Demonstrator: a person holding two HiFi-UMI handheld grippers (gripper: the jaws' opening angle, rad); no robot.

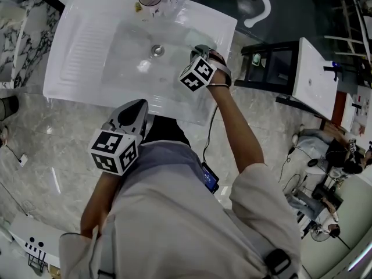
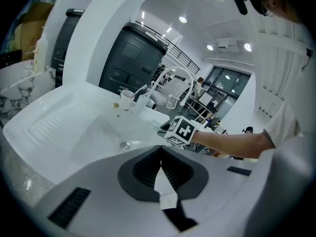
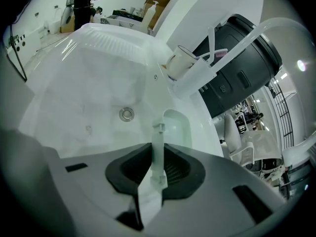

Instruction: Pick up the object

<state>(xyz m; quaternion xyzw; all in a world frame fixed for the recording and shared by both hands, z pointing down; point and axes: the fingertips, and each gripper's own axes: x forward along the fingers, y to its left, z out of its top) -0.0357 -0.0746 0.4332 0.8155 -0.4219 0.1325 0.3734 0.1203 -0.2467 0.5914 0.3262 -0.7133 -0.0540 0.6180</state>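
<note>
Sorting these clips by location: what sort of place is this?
Probably a washstand mock-up in an open office or lab, not a home bathroom: a white sink with a cup and toothbrush at its rim, yet an office chair and a desk stand beside it.

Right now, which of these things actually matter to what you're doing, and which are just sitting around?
Part of the job:
slim white plastic piece, clamped in the right tongs over the sink.

Just lying about:
mug at the sink's far edge; drain; left tongs, shut and empty; office chair beyond.
</note>
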